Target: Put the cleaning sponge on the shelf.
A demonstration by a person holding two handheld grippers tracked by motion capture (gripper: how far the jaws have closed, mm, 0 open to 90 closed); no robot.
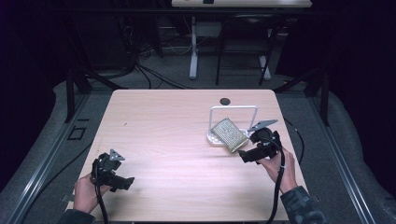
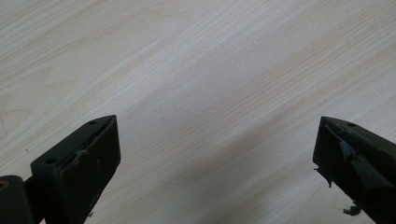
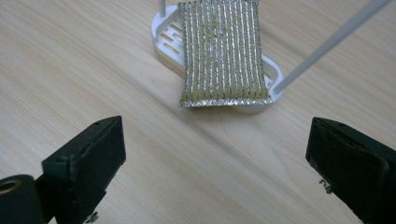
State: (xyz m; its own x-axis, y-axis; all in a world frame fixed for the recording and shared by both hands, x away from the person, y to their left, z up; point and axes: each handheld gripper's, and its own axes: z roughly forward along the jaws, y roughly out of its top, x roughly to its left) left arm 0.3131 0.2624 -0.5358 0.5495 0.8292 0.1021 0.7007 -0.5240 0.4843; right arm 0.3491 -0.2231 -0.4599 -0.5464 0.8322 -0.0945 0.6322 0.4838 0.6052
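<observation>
Honestly, both grippers gape empty, and the sponge (image 3: pixel 222 53) hanging off the rack (image 3: pixel 164 39) mid-frame could slide out.

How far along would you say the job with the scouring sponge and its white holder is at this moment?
Done, it seems: the scouring sponge lies across the white holder, one end overhanging its rim. In hand: nothing; the right gripper is open, clear of the sponge, and the left gripper is open over bare table. Left: perhaps squaring the sponge in the holder.
</observation>
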